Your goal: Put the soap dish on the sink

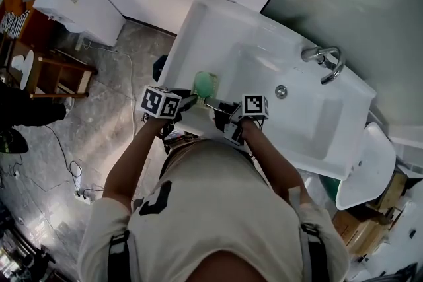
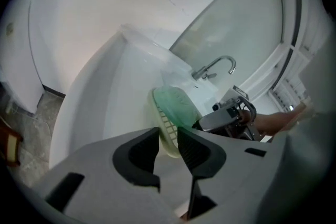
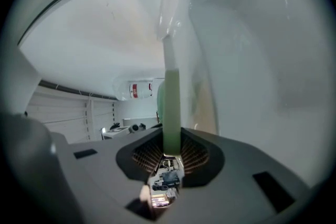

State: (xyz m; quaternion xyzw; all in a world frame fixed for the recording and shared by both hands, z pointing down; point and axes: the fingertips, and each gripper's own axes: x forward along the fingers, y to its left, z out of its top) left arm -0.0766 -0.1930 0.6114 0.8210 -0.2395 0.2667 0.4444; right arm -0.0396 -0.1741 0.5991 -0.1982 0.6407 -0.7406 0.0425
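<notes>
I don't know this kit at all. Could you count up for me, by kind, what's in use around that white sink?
Grippers: 2 (left gripper, right gripper, both clamped on the dish)
Soap dish: 1
Sink: 1
Faucet: 1
Total: 5
</notes>
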